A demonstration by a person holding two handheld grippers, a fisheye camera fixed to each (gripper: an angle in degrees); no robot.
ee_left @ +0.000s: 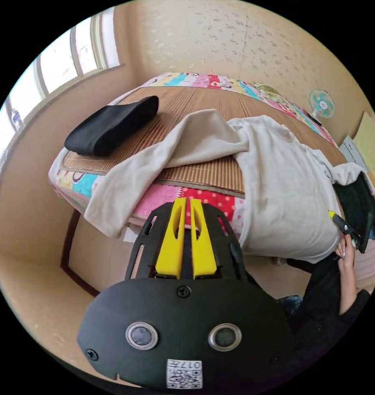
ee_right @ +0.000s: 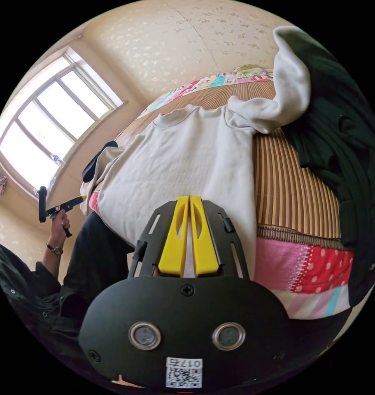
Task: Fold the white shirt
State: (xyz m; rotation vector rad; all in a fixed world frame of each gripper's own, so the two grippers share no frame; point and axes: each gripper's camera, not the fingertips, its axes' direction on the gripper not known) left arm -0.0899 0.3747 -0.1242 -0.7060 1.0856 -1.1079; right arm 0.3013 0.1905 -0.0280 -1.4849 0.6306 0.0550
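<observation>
Both tools, left (ee_left: pixel 186 200) and right (ee_right: pixel 189 198), closed, gripping nothing; white shirt (ee_left: pixel 278 185) spread on mat, black garment (ee_right: pixel 339 156) beside

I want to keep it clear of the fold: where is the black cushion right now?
In the left gripper view, the black cushion lies on the bamboo mat toward the window, beyond the white shirt sleeve.
</observation>
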